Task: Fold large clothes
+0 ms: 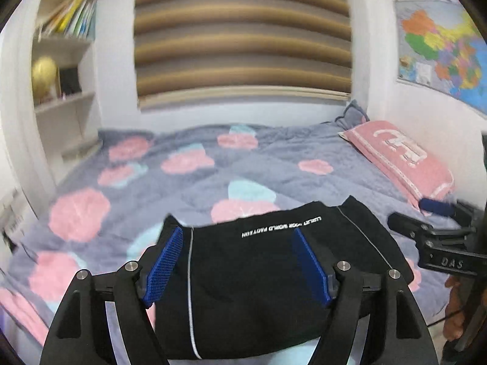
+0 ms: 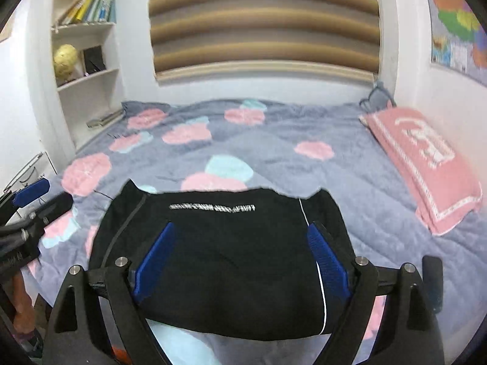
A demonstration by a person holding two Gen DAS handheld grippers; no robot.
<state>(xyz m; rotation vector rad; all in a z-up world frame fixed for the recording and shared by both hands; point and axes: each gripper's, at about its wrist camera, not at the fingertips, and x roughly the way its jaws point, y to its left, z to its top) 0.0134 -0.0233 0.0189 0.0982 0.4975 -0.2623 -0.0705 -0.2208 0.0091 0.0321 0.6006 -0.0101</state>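
A black garment (image 1: 243, 276) lies folded into a compact rectangle on the bed near its front edge, with a line of white lettering and thin white piping down its sides. In the left wrist view my left gripper (image 1: 236, 237) hovers over it, blue pads wide apart and nothing pressed between them. The right wrist view has the same garment (image 2: 228, 261) under my right gripper (image 2: 240, 228), also open and clear of the cloth. The right gripper (image 1: 426, 222) shows at the left view's right edge, and the left gripper (image 2: 39, 197) at the right view's left edge.
A grey quilt (image 1: 274, 158) with pink and mint blobs covers the bed. A pink pillow (image 2: 426, 158) lies along the right wall under a map (image 1: 441, 48). White bookshelves (image 2: 85, 45) stand at the far left, a striped blind (image 2: 264, 21) behind.
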